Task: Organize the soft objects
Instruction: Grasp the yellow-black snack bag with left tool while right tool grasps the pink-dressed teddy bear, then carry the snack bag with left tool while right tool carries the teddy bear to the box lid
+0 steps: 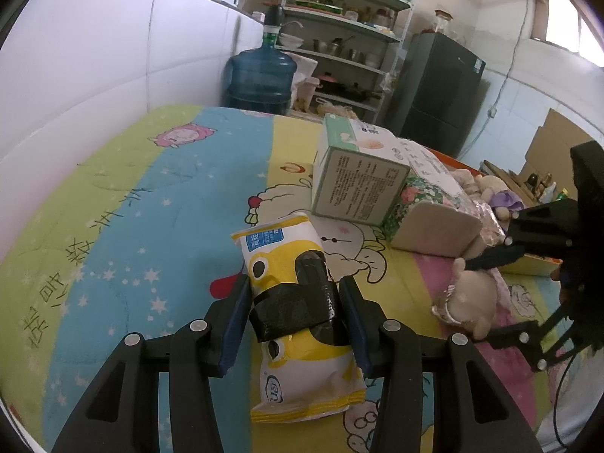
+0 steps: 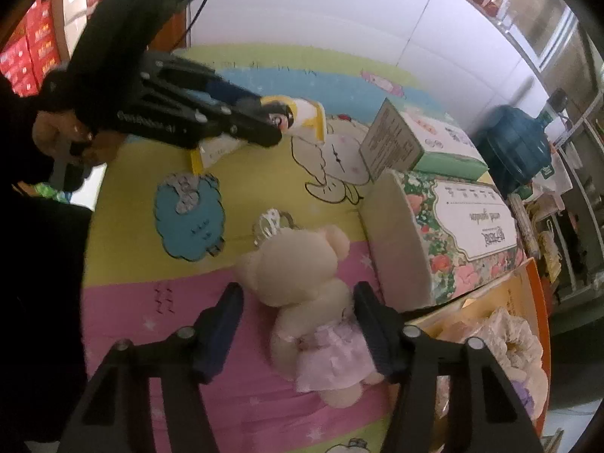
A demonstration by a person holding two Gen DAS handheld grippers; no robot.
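1. While your two grippers work over it, the cartoon-printed quilt [image 1: 113, 204] carries everything, its green, blue, yellow and pink bands running across the bed toward the white wall.
2. At the quilt's far edge you have a blue water jug [image 1: 258, 79] standing on the floor, with a metal shelf rack [image 1: 339, 37] and a dark fridge [image 1: 438, 90] behind it.
3. Toward the quilt's right side, the green-and-white tissue box [image 1: 358, 185] leans tilted against the floral tissue pack [image 1: 430, 219], the two touching.
4. An orange cardboard box [image 2: 528, 302] sits at the quilt's right edge just beside the floral pack, with plush pieces inside it.
5. Your left gripper [image 1: 294, 313] is clamped around the yellow wipes packet [image 1: 298, 321], both blue pads pressing its sides at the black patch; the packet lies on the yellow band near the quilt's middle.
6. Your right gripper [image 2: 298, 328] points steeply down over the plush bear [image 2: 309, 294] in its pink dress, which lies on the pink band close to the floral pack. Its jaws straddle the bear's body: the right pad touches the bear's side, the left pad stands clear, so nothing is clamped.
7. A small shiny trinket [image 2: 271, 222] lies by the bear's head.
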